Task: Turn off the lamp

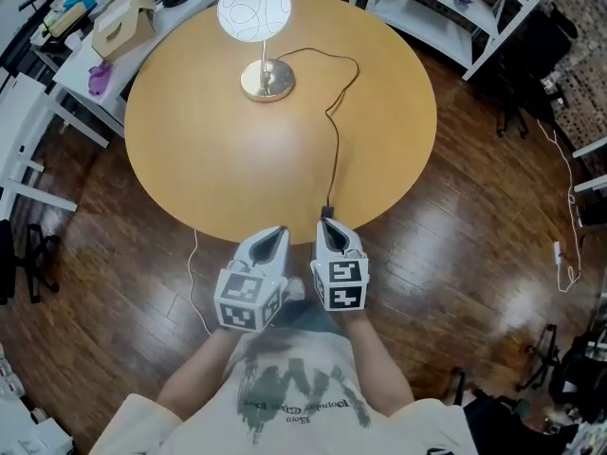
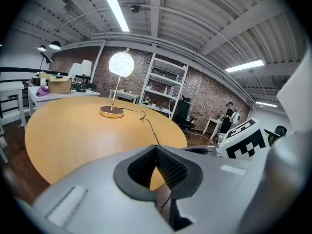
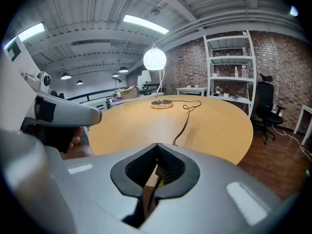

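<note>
Lamp (image 1: 254, 10): lit, its round shade glowing over a brass foot, at the far side of the table and well apart from both grippers.
Left gripper (image 1: 277, 230): jaws closed on each other with nothing between them. It is held at the near table edge and points toward the lamp.
Right gripper (image 1: 327, 224): jaws pressed together, empty. It sits just beside the left gripper, with its tip at the near rim.
Cord (image 1: 335, 150): black. It runs from the lamp's foot across the top toward the right gripper and goes over the edge just ahead of its tip.
Dark piece (image 1: 326, 213): on the cord at that edge, nearest the right gripper. It may be a switch, but I cannot tell.
Table (image 1: 190, 159): round and wooden, carrying only the lamp and cord.
Beyond: white shelves (image 1: 446, 12) past the far side.
Progress: nothing is done yet. The light is on and neither gripper touches the lamp or the cord.
Left to do: find the switch, reach it and work it.
</note>
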`<state>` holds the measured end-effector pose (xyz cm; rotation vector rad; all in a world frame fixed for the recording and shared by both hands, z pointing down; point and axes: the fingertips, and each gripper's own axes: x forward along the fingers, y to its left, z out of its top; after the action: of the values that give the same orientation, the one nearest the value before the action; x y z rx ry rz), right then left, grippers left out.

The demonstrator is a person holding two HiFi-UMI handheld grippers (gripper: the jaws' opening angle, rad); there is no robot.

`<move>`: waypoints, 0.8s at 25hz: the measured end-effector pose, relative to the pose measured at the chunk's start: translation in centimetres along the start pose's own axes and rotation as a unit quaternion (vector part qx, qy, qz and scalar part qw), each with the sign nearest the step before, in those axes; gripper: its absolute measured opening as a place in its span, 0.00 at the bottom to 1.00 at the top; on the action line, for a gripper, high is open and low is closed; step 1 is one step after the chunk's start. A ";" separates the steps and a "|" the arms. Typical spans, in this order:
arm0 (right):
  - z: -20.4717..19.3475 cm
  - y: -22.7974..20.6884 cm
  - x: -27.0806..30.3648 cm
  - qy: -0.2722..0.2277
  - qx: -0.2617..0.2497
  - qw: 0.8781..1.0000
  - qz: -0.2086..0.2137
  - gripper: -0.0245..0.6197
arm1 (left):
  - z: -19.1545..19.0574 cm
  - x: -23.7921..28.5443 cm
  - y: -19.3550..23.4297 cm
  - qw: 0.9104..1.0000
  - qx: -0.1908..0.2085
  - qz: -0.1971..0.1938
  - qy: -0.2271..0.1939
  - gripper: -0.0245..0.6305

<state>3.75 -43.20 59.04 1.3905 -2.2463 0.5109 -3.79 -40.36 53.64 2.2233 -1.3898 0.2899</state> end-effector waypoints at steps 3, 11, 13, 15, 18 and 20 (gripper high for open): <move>-0.5 -0.6 0.8 0.009 0.001 1.000 0.003 0.04 | 0.1 0.5 0.2 1.000 0.004 0.008 0.001 0.02; -1.1 -2.1 2.4 0.018 0.034 0.999 0.003 0.04 | -0.4 1.1 1.7 1.000 0.004 0.025 0.009 0.02; -0.9 -2.7 2.4 0.015 0.058 0.998 0.005 0.04 | -0.2 1.4 1.8 1.000 0.003 0.027 0.008 0.02; -0.7 -3.1 2.3 0.011 0.065 0.998 0.006 0.04 | -0.2 1.7 1.8 1.000 0.003 0.027 0.008 0.02; 0.1 -3.5 1.5 -0.010 0.064 0.998 0.004 0.04 | -0.2 2.2 1.7 1.000 0.003 0.024 0.011 0.02; 0.4 -3.8 0.9 -0.023 0.062 0.998 0.000 0.04 | -0.3 2.4 1.6 1.000 0.002 0.023 0.013 0.02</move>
<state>6.72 -45.69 59.50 1.4759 -2.2853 0.6333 -4.07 -42.67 55.42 2.1858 -1.4288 0.3375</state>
